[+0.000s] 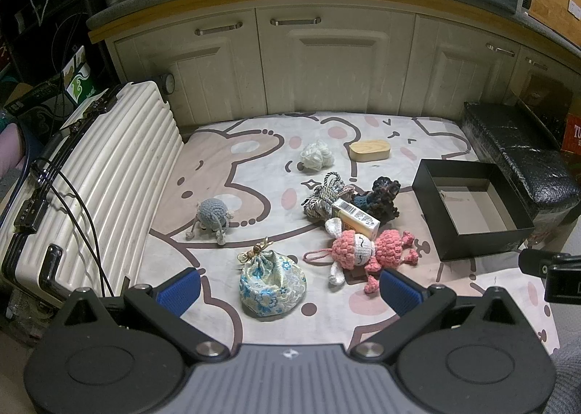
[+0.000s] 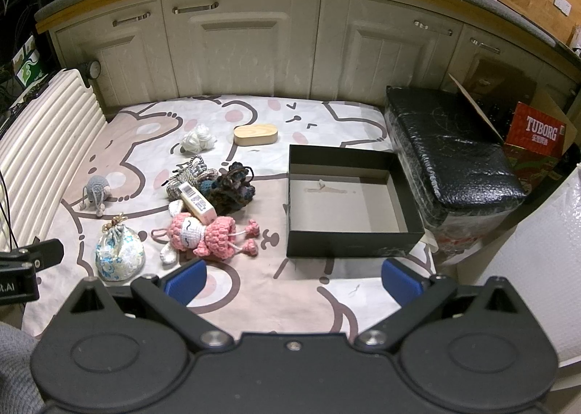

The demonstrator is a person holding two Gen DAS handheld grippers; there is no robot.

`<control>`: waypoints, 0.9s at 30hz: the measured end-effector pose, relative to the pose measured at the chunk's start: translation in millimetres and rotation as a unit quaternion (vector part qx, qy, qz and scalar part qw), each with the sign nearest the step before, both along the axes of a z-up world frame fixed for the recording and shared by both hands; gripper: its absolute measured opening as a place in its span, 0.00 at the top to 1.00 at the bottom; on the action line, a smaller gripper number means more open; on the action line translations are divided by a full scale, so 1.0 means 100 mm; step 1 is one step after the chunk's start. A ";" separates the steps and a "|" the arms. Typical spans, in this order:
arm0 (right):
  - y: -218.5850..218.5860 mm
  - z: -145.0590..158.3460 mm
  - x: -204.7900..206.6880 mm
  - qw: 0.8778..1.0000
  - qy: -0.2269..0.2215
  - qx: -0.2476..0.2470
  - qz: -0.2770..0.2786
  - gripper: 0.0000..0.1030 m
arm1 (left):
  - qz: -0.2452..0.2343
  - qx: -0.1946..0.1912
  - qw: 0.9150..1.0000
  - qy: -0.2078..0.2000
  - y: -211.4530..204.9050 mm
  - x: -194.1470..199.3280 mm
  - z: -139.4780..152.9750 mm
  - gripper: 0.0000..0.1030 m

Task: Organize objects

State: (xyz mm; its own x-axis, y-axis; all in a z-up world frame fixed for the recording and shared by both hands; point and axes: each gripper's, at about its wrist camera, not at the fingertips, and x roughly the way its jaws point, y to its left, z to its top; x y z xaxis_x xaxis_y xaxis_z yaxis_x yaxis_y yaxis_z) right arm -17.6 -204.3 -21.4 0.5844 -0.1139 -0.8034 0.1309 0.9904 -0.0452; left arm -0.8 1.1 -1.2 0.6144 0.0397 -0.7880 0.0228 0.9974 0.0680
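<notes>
Several small things lay scattered on the cartoon-printed mat (image 1: 225, 160), all to the left of the empty black box (image 1: 472, 210). From the left wrist camera, the left gripper (image 1: 288, 289) hung released, its blue pads wide apart and holding nothing, with the floral pouch (image 1: 272, 283) just ahead between them. That pouch looked soft and slumped, probably light; its gathered neck with the gold knot seemed the surest place to pinch. Beside it, nearer the box, lay the pink crochet doll (image 1: 363, 250), squashy and knobbly, best taken round the body, I thought. A stiff little carton (image 1: 357, 220) rested across the doll's ear and against a tangle of cord (image 1: 323, 196) and dark yarn (image 1: 381, 196). Farther from the box were a grey crochet ball (image 1: 212, 216), white yarn (image 1: 316, 156) and a smooth wooden case (image 1: 370, 150).

From the right wrist camera, the right gripper (image 2: 294, 281) was likewise spread and empty, hovering over bare mat just before the box (image 2: 348, 240). The box's cardboard walls looked rigid, its floor bare. The doll (image 2: 203, 232) and pouch (image 2: 118, 256) sat left of the box.
</notes>
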 end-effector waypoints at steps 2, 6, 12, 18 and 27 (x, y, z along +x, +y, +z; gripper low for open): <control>0.00 0.00 0.00 1.000 0.000 0.000 0.000 0.00 | -0.001 0.000 1.000 0.000 0.00 0.00 0.00 0.00; 0.00 0.00 0.00 1.000 0.000 0.000 0.000 0.00 | -0.003 0.000 1.000 0.000 0.00 0.00 0.00 0.00; 0.00 0.00 0.00 1.000 0.000 0.000 0.000 0.00 | -0.011 0.000 1.000 0.000 0.00 0.00 0.00 0.00; 0.00 0.00 0.00 1.000 0.000 0.000 0.000 0.00 | -0.014 0.000 1.000 0.000 0.00 0.00 0.00 0.00; -0.01 0.01 0.00 1.000 0.001 0.001 0.000 0.00 | -0.016 0.000 1.000 0.001 -0.02 0.01 -0.02 0.00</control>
State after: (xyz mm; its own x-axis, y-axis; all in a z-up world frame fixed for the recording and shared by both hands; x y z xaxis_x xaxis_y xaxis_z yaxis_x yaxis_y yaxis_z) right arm -17.1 -204.9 -20.9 0.5830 -0.1131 -0.8046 0.1309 0.9904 -0.0444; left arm -0.2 -0.9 -3.2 0.6141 0.0205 -0.7889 0.0553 0.9961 0.0689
